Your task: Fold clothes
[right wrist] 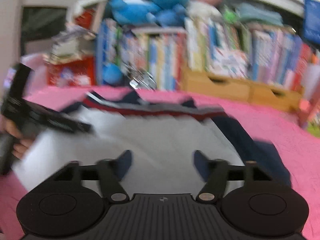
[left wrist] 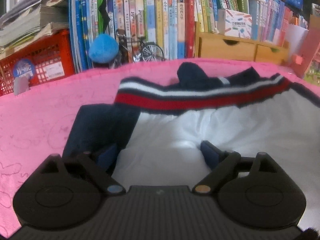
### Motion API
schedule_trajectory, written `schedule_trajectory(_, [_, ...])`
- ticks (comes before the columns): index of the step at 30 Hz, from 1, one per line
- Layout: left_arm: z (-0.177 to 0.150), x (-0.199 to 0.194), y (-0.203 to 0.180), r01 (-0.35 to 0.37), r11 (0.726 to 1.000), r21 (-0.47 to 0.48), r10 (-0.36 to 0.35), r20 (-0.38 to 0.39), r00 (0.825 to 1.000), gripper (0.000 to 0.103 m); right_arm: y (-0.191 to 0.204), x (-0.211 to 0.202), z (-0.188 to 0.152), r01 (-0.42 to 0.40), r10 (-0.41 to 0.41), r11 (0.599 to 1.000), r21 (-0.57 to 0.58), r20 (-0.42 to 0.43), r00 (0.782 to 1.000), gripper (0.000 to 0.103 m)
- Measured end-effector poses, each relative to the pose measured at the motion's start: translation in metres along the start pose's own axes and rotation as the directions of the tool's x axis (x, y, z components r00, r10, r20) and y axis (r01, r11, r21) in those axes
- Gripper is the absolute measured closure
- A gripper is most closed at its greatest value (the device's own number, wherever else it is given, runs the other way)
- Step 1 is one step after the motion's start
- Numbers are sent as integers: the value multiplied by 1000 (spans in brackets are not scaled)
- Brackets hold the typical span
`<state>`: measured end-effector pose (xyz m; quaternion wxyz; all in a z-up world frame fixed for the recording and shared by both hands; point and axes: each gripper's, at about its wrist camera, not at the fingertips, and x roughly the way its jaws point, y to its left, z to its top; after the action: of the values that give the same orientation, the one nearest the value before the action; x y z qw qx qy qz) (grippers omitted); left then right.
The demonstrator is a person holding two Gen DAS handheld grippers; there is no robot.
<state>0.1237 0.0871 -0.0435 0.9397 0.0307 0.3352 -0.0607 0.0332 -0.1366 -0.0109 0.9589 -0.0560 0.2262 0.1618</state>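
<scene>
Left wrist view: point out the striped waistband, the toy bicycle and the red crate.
striped waistband (left wrist: 200, 98), left wrist view, on its red stripe.
toy bicycle (left wrist: 152, 52), left wrist view, on the spoked wheel.
red crate (left wrist: 50, 54), left wrist view, on its lattice front wall.

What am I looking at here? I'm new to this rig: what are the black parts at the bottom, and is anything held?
Each picture comes from a camera mounted on a hand-held gripper, looking forward along its jaws. The left gripper and right gripper are both open, holding nothing. Under them lies a white garment with a red, white and navy striped band, on a pink cloth. The right view is blurred; at its left edge a hand holds the other gripper. Behind stand books.
</scene>
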Motion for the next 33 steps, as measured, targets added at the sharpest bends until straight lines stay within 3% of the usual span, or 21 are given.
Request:
schedule_trajectory(3, [0,0,1,1,1000,-4,-1,-3,1000,9,20,10,17,-56,57,997,-45,14,998,24])
schedule_trajectory(7, [1,-1,0,-6,1000,1,6,-2,1000,9,28,49,29,-129,124,990,-53,-81,989,24])
schedule_trajectory(8, [0,-1,0,-5,1000,0,5,-1,1000,9,24,56,29,-104,97,993,-60,-101,990,26])
schedule_trajectory(11, [-1,0,0,2,1000,-1,-2,-4,1000,5,-7,70,19,102,-115,989,-105,-124,986,28])
schedule_trajectory(14, [-2,1,1,8,1000,2,-8,-7,1000,4,-48,68,10,304,-314,948,-96,-107,943,26])
schedule_trajectory(18, [-3,1,0,-10,1000,13,10,-5,1000,0,-82,63,2,378,-380,925,-37,-136,915,23])
schedule_trajectory(25, [-6,-31,-1,-70,997,45,64,130,990,2,-90,68,6,421,-412,907,8,-186,892,21])
schedule_trajectory(27, [-6,-38,6,-154,987,50,144,163,976,3,-90,67,5,453,-443,891,10,-189,876,19])
schedule_trajectory(29, [-5,-32,18,-278,960,36,270,138,953,7,-91,66,5,493,-482,870,12,-192,855,17])
schedule_trajectory(31, [-4,-35,25,-339,941,13,335,135,933,27,-85,63,6,541,-533,841,0,-176,828,17])
schedule_trajectory(32, [-2,-42,25,-333,943,4,328,159,931,27,-81,59,9,558,-552,830,-6,-164,818,19])
schedule_trajectory(33, [0,-48,22,-291,957,5,285,185,941,27,-74,52,14,554,-549,833,-2,-130,826,19])
